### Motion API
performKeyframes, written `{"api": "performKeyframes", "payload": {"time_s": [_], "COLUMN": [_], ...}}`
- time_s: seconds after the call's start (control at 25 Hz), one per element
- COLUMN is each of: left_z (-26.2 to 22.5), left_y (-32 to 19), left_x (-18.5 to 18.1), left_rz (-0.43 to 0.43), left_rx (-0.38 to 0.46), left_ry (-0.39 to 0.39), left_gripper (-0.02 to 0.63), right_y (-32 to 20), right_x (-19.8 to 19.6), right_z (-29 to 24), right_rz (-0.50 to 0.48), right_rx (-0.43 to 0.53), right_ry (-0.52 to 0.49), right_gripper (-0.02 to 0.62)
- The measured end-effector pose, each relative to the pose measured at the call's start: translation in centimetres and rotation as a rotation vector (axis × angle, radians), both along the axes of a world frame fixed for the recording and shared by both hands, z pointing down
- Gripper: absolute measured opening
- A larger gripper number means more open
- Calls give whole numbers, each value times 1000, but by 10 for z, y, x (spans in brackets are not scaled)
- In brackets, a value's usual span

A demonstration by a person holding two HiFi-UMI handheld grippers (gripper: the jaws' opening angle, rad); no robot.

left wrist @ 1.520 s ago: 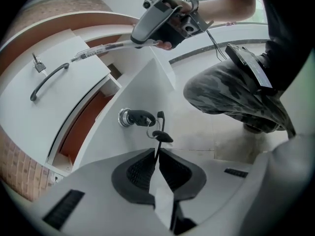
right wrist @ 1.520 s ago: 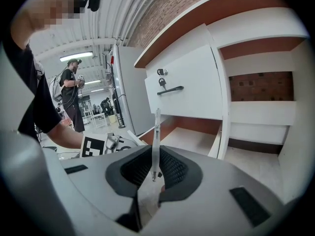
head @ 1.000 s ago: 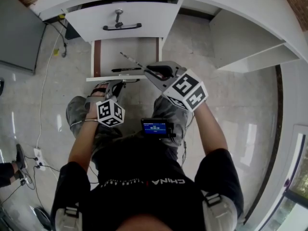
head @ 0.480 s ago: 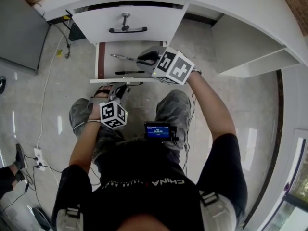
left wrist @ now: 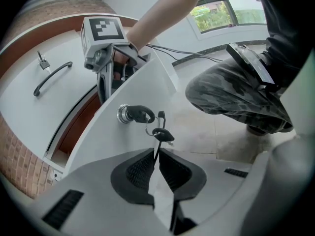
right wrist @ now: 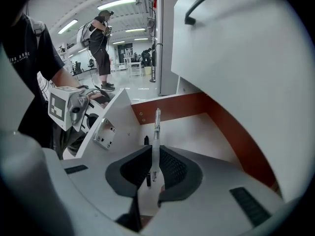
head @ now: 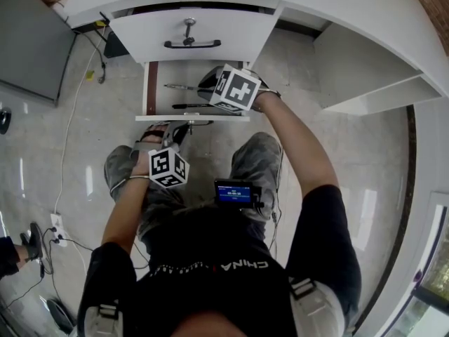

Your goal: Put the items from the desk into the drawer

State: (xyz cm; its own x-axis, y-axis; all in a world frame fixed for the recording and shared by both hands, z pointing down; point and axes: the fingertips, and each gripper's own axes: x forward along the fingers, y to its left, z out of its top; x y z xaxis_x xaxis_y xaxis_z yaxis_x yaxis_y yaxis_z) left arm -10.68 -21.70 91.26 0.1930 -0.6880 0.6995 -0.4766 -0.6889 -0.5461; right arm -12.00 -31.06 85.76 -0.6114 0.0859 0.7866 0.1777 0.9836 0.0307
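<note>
Right gripper view: the right tool [right wrist: 155,155], jaws narrow, pinches a slim clear pen [right wrist: 156,127] mid-barrel above the open drawer [right wrist: 172,107]. The pen looks light, stiff and slick, so that hold suits. The left tool [left wrist: 157,159] clamps the drawer front [left wrist: 106,141] beneath dangling keys [left wrist: 160,132]. A black pen [head: 189,106] lies inside, and the upper drawer [head: 189,27] crowds overhead.

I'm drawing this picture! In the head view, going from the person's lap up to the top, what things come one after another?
small screen, open drawer's front edge, black pen, silvery pen, drawer handle, key
</note>
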Motion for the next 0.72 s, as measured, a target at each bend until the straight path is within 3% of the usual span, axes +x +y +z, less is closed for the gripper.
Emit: {"api": "performKeyframes", "payload": {"time_s": [0.28,0.72], "left_z": [-1,0], "left_y": [0,1], "left_x": [-1,0], "left_rz": [-6,-1], "left_rx": [1,-2], "left_ry": [5,6], "left_gripper": [32,32], "right_y": [-1,24], "right_x": [-12,-26], "right_z": [21,52], "right_rz": [-31,-100], "right_rx": [28,-35], "right_ry": [49,147], "right_gripper": [54,55]}}
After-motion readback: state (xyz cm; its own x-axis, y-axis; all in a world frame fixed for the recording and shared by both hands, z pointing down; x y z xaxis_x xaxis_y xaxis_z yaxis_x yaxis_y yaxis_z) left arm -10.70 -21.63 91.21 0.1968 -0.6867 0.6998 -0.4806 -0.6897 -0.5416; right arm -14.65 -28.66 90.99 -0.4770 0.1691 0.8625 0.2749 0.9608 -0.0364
